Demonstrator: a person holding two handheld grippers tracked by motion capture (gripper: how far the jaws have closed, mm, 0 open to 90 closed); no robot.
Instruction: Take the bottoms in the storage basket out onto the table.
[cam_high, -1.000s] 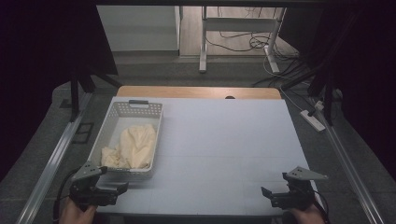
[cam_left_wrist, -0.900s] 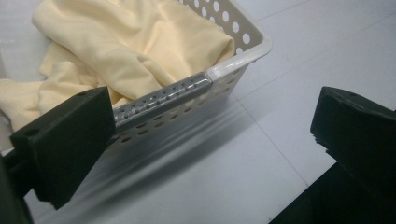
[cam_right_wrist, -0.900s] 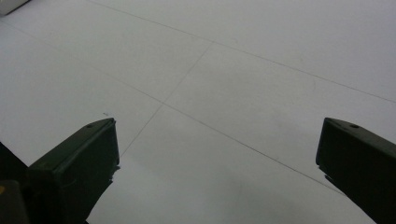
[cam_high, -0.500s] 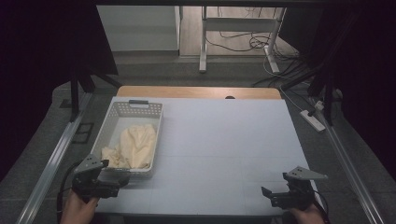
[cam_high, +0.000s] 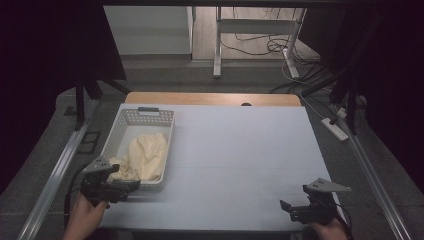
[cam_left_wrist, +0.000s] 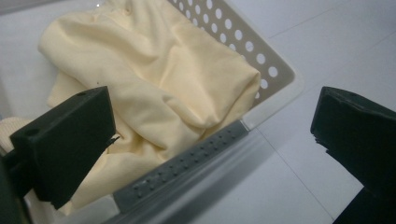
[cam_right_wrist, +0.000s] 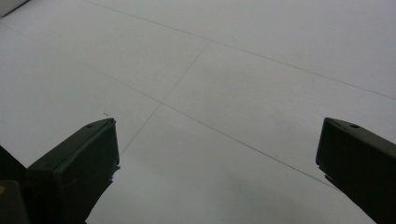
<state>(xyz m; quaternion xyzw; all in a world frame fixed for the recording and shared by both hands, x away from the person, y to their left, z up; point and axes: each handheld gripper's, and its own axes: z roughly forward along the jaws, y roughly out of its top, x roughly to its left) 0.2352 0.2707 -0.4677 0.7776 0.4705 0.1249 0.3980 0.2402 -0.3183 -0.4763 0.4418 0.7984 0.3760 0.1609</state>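
I see a dim room with grey floor, cables and a white frame leg beyond my jaws. Below them spreads the pale tabletop, crossed by thin seams. The white perforated basket sits just ahead of my left gripper, jaws spread wide over its near rim; the yellow cloth lies inside. My right gripper hovers over bare surface, jaws equally wide.

Lab: dark-curtained test table, floor cables
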